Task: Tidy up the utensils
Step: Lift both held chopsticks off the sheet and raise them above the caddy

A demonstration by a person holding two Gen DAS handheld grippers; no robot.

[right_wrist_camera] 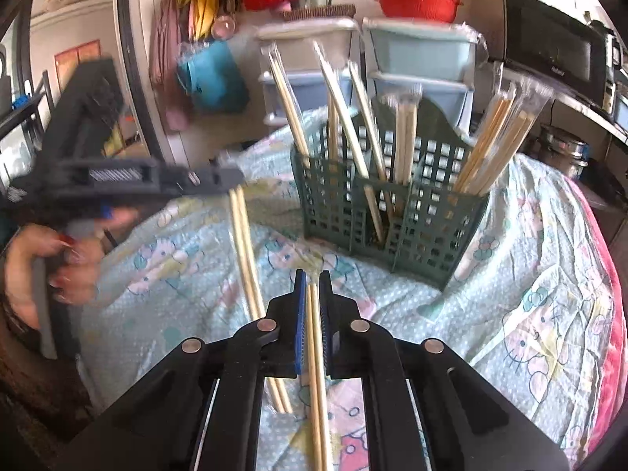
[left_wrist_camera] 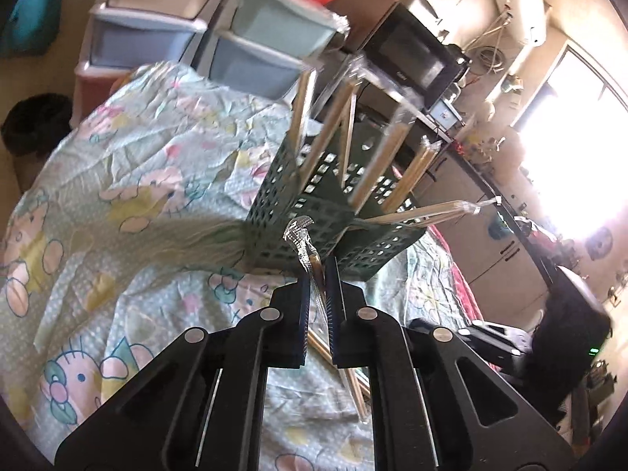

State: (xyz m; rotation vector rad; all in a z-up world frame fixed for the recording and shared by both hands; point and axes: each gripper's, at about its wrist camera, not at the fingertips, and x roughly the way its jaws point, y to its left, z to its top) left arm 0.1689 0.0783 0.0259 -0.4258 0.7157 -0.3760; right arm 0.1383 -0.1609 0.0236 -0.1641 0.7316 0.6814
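Note:
A dark green slotted basket (left_wrist_camera: 314, 212) (right_wrist_camera: 392, 216) stands on the cartoon-print cloth, with several wrapped and bare chopstick pairs (right_wrist_camera: 353, 125) leaning out of its compartments. My left gripper (left_wrist_camera: 318, 278) is shut on a plastic-wrapped chopstick pair (left_wrist_camera: 300, 235), whose crinkled wrapper end pokes out just short of the basket. In the right wrist view the left gripper (right_wrist_camera: 231, 180) is at the left, a hand on its grip, and its chopsticks (right_wrist_camera: 245, 259) hang down over the cloth. My right gripper (right_wrist_camera: 313, 280) is shut on a bare chopstick pair (right_wrist_camera: 316, 345), in front of the basket.
Stacked plastic drawer bins (left_wrist_camera: 251, 43) (right_wrist_camera: 416, 51) stand behind the basket, with a red bowl (right_wrist_camera: 416, 2) on top. A black microwave (left_wrist_camera: 412, 51) (right_wrist_camera: 557, 55) sits on a shelf at the right. A pink edge (right_wrist_camera: 612, 314) borders the cloth on the right.

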